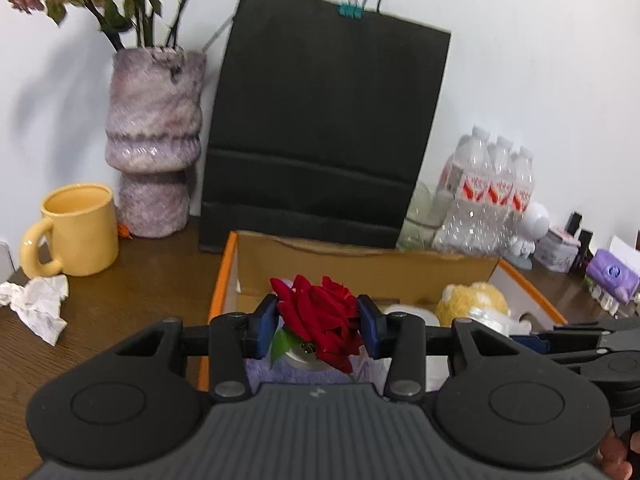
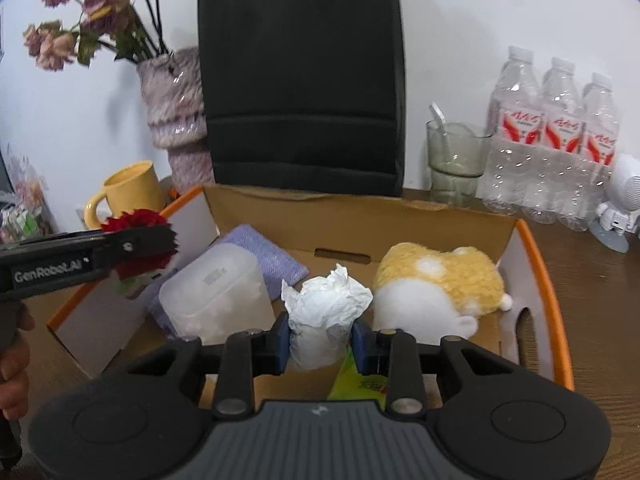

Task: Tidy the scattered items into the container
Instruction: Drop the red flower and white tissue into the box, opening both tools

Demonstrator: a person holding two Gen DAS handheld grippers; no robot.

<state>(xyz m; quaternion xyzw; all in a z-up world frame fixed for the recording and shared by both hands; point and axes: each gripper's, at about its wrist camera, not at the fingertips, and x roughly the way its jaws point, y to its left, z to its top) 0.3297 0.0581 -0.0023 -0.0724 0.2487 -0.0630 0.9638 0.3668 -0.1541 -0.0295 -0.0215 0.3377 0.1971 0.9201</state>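
Note:
My left gripper (image 1: 319,327) is shut on a red rose (image 1: 320,316) and holds it above the left side of the orange-edged cardboard box (image 1: 360,258). The rose (image 2: 136,220) and the left gripper also show in the right wrist view, over the box's left wall. My right gripper (image 2: 319,340) is shut on a crumpled white tissue (image 2: 326,304) above the box (image 2: 532,312). Inside the box lie a yellow-and-white plush toy (image 2: 436,280), a white plastic tub (image 2: 218,296), a purple cloth (image 2: 272,256) and a green packet (image 2: 356,382).
On the wooden table stand a yellow mug (image 1: 78,230), a crumpled tissue (image 1: 38,306), a pink vase of dried flowers (image 1: 154,140), a black paper bag (image 1: 320,128), a glass (image 2: 454,160), three water bottles (image 2: 554,140), a white figurine (image 2: 620,208) and a purple pack (image 1: 612,276).

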